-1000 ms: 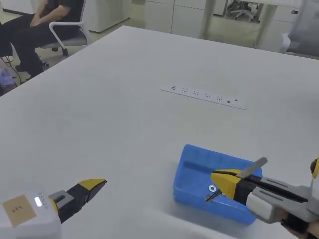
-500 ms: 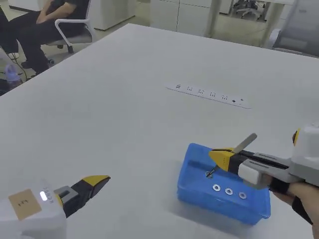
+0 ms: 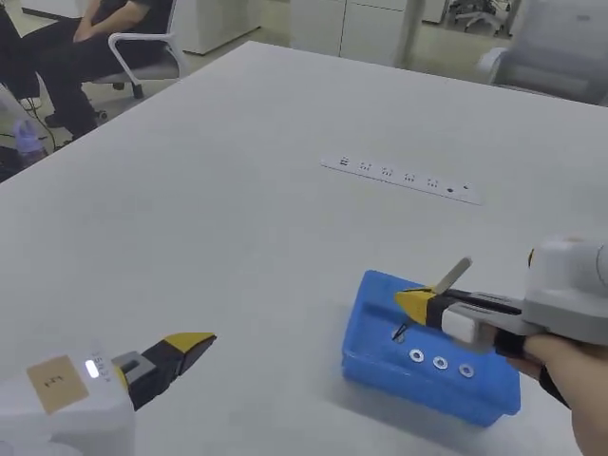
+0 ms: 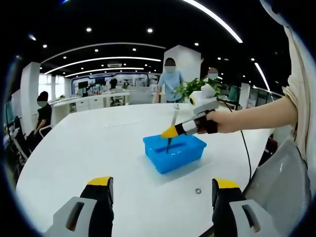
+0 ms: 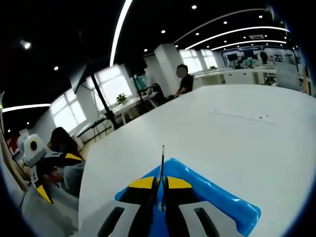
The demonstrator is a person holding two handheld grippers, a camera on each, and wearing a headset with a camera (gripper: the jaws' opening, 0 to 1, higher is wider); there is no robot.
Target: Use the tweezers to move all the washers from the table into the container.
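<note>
A broad white table [image 3: 190, 209] runs across an open-plan office, with a flush power strip [image 3: 404, 178] set in its top. Beyond its far edge stand white cabinets [image 3: 347, 28] and a white-armed office chair [image 3: 142, 57], where a person in dark clothes [image 3: 81, 33] sits. Overhead the ceiling [image 4: 123, 17] is dark — long light strips [image 4: 217, 20] and small round downlights [image 4: 89, 29] cross it. Bright windows [image 5: 111, 84] line one side, a white column [image 4: 183, 57] rises past the table, and a potted plant [image 4: 187, 90] stands near it.

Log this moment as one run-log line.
left gripper open above table | right gripper shut on tweezers, tips over container | three washers inside | one washer on table
</note>
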